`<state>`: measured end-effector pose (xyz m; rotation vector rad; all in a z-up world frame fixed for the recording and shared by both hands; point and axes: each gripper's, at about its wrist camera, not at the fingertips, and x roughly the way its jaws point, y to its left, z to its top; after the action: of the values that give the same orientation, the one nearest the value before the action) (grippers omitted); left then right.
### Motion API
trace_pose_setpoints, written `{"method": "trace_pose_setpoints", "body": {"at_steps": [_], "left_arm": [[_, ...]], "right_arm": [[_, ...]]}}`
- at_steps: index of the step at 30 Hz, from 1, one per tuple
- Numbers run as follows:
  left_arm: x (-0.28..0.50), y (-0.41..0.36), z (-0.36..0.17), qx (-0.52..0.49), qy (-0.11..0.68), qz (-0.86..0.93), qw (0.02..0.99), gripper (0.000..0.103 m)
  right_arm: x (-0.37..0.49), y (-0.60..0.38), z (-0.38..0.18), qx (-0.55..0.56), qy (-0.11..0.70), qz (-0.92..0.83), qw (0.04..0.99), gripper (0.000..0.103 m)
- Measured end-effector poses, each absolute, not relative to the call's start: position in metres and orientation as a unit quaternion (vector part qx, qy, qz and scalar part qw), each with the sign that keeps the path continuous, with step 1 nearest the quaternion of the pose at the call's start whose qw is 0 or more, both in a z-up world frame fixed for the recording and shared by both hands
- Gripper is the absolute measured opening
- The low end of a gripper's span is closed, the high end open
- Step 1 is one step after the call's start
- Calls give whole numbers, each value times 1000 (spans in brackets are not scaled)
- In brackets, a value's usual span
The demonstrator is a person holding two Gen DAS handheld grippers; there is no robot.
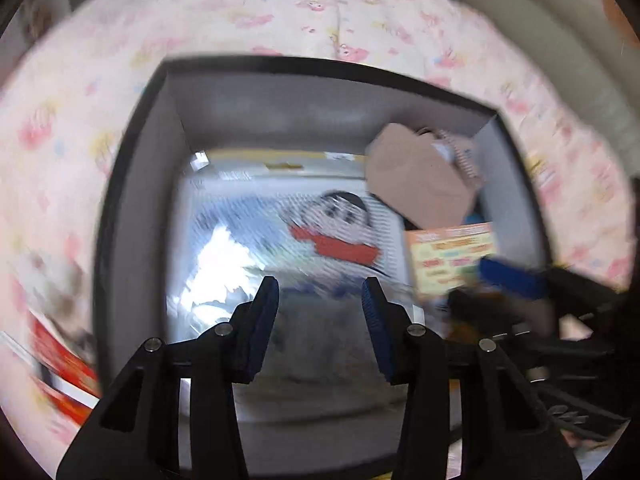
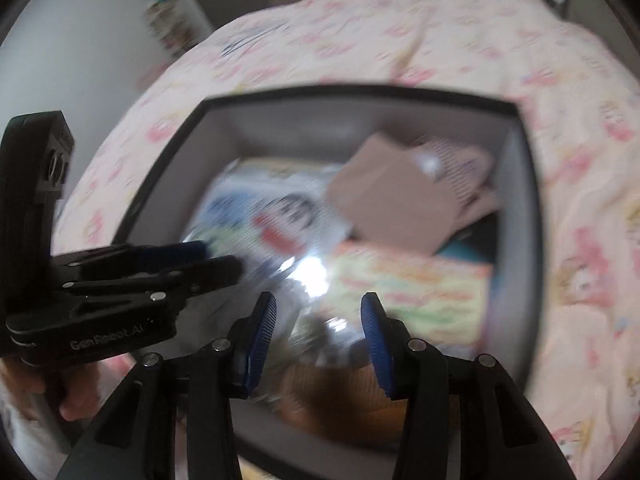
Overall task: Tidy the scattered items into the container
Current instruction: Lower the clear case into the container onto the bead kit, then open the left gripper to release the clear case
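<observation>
A dark-rimmed box (image 1: 120,184) (image 2: 168,168) sits on a pink patterned bedspread. Inside lie a shiny plastic package with a cartoon figure (image 1: 304,240) (image 2: 276,216), a brown paper bag (image 1: 416,176) (image 2: 396,196) and a yellow-orange printed card or box (image 1: 452,256) (image 2: 412,292). My left gripper (image 1: 320,316) is open and empty over the box; it also shows in the right wrist view (image 2: 216,260). My right gripper (image 2: 318,328) is open and empty above the box; it shows at the right of the left wrist view (image 1: 500,284). Both views are blurred.
A red and white package (image 1: 60,368) lies on the bedspread (image 1: 280,12) left of the box. A grey-green cushion (image 1: 560,48) lies at the far right. A shelf with colourful things (image 2: 168,20) stands by the wall beyond the bed.
</observation>
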<state>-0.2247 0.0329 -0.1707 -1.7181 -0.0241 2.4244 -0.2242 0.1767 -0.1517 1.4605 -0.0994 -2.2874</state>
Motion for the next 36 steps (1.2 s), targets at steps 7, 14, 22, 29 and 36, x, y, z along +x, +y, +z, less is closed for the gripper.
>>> {"method": "trace_pose_setpoints", "body": {"at_steps": [7,14,22,29,36], "left_arm": [[-248,45,-192,-595,49,801,47,43],[-233,19,-193,-624,-23,779,65,45],[-208,41,-175,-585,11,804,109,50],[-187,89,-178,-578,104,799,130,59],[-185,94,-176,-573,138,800,113,61]], "right_arm": [[-230,165,-163,532,-15,-818,219,41],[-215,149,-171,560,-11,-781,276,41],[-200,168,-146,512,39,-844,151,41],[-201,197,-124,500,-25,-855,134,41],[-205,190,-128,505,-33,-851,143,41]]}}
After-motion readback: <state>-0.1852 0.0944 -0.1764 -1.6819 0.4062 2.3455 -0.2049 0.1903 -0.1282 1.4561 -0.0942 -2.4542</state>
